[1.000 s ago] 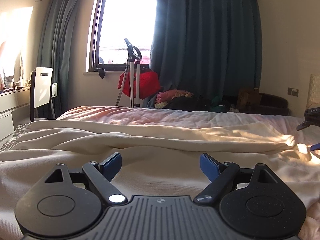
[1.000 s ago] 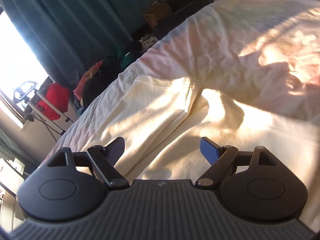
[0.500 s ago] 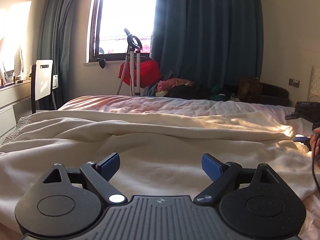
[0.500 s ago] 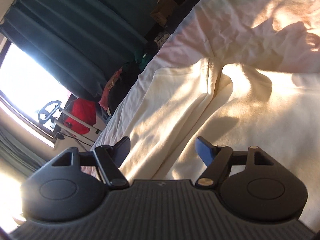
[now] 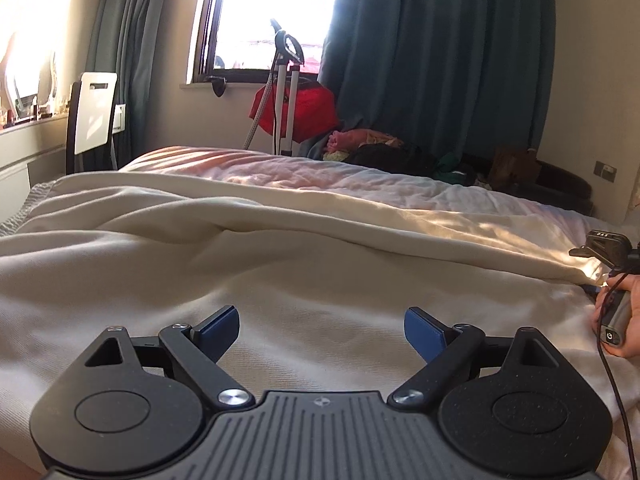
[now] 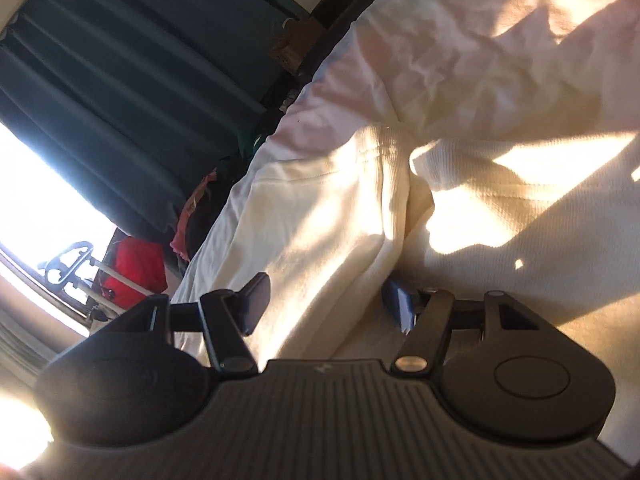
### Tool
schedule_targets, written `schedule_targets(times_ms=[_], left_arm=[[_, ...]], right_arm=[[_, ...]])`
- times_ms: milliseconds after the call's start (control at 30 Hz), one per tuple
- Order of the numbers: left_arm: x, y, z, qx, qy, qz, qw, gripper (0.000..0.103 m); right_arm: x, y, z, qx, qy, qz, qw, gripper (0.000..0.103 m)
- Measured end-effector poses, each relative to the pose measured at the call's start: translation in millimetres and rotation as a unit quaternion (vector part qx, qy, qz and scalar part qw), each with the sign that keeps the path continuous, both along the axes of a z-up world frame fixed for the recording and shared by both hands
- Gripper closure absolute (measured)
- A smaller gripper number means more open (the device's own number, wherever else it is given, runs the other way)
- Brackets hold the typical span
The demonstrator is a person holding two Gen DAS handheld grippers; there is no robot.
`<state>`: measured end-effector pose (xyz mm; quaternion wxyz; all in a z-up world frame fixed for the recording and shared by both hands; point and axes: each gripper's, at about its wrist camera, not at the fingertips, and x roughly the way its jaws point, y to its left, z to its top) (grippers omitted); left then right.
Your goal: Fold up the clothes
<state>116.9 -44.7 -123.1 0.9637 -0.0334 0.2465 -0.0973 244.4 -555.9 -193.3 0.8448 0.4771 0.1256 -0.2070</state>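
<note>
A large cream garment (image 5: 280, 272) lies spread and wrinkled on the bed, with a long raised fold across it. My left gripper (image 5: 322, 326) is open and empty, low over the cloth. My right gripper (image 6: 326, 300) is open, tilted, with its jaws on either side of a thick folded edge of the cream garment (image 6: 328, 240); its blue fingertip (image 6: 398, 304) sits at the cloth. The right gripper also shows at the far right of the left wrist view (image 5: 608, 248), held by a hand.
The bed's pinkish sheet (image 5: 320, 172) lies beyond the garment. A heap of clothes (image 5: 372, 148), a red bag with a steamer stand (image 5: 294, 108), a chair (image 5: 94, 116) and dark curtains (image 5: 440, 60) are behind the bed.
My right gripper has dropped lower and rolled, closing in on the garment's folded edge. My left gripper has shifted slightly closer to the cloth. Both stay open.
</note>
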Motion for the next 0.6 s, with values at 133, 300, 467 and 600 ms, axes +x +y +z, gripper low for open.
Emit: schedule_targets(times_ms=[133,300,467,600], left_arm=[[9.7,1.4,-5.3,0.000,0.004,0.004,1.0000,0.012],[20.9,5.9,-8.9,-0.002,0.010,0.020,0.9997,0.012],[20.2,11.1,-2.2,-0.010,0.001,0.028,0.9996,0.012],[15.8,11.3,4.2,-0.007,-0.011,0.031,0.9994,0.012]], right_arm=[[20.6,-7.5,-1.2,-0.034,0.056,-0.007,0.998,0.078],[14.0,-10.8,4.4,-0.051,0.049,-0.022,0.997,0.094],[5.8,3.7,29.5,-0.132,0.075,-0.025,0.988,0.095],[2.0,2.1,15.5,-0.144,0.115,-0.004,0.983,0.095]])
